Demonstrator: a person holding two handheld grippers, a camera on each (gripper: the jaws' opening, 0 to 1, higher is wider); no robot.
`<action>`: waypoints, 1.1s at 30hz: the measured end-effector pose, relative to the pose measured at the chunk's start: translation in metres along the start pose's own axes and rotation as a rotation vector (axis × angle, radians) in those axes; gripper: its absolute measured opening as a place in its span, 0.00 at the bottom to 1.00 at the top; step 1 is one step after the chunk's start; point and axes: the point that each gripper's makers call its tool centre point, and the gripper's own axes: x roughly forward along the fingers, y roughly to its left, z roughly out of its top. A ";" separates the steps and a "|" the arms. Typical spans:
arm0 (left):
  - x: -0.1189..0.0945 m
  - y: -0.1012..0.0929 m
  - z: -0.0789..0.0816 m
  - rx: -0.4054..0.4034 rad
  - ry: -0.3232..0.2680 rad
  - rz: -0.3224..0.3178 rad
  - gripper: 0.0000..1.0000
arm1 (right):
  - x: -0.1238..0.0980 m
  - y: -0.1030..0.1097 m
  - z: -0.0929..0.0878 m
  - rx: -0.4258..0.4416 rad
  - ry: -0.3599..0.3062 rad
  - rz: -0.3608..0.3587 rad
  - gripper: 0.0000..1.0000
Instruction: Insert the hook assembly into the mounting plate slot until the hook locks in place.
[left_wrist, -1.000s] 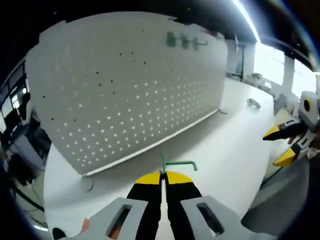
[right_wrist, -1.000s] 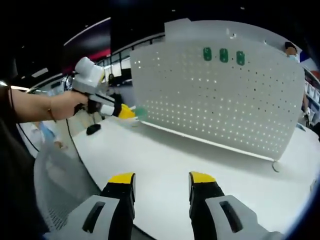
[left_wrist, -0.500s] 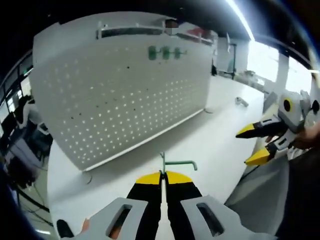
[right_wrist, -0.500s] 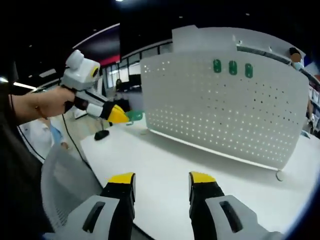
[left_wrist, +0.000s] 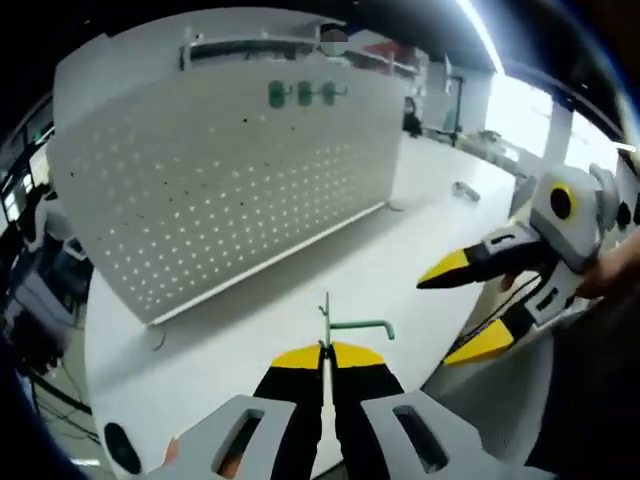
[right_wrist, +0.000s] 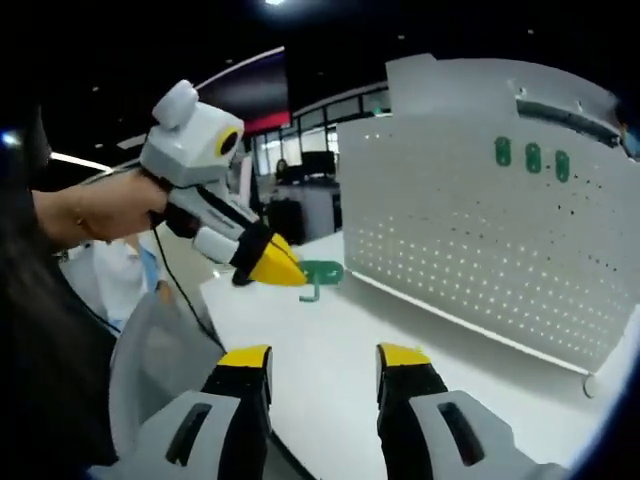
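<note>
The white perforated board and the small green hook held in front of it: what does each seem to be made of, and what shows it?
White perforated board: probably painted sheet metal, thin, matt, evenly punched. Small green hook: looks like coated bent wire, slim and glossy, pinched by the left gripper.

Bright overhead strip light (left_wrist: 480, 35) glares; edges bend, darken and blur slightly

A white table (left_wrist: 420, 250) bears an upright pegboard (left_wrist: 220, 170).
</note>
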 end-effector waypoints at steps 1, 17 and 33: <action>0.001 -0.002 -0.002 -0.008 0.014 -0.012 0.01 | 0.003 0.002 0.003 -0.012 -0.001 0.009 0.40; 0.003 -0.008 -0.008 -0.059 0.126 -0.091 0.01 | 0.033 0.013 0.004 -0.208 0.075 0.073 0.25; 0.007 -0.010 -0.024 -0.166 0.202 -0.160 0.01 | 0.042 0.015 -0.006 -0.320 0.137 0.070 0.12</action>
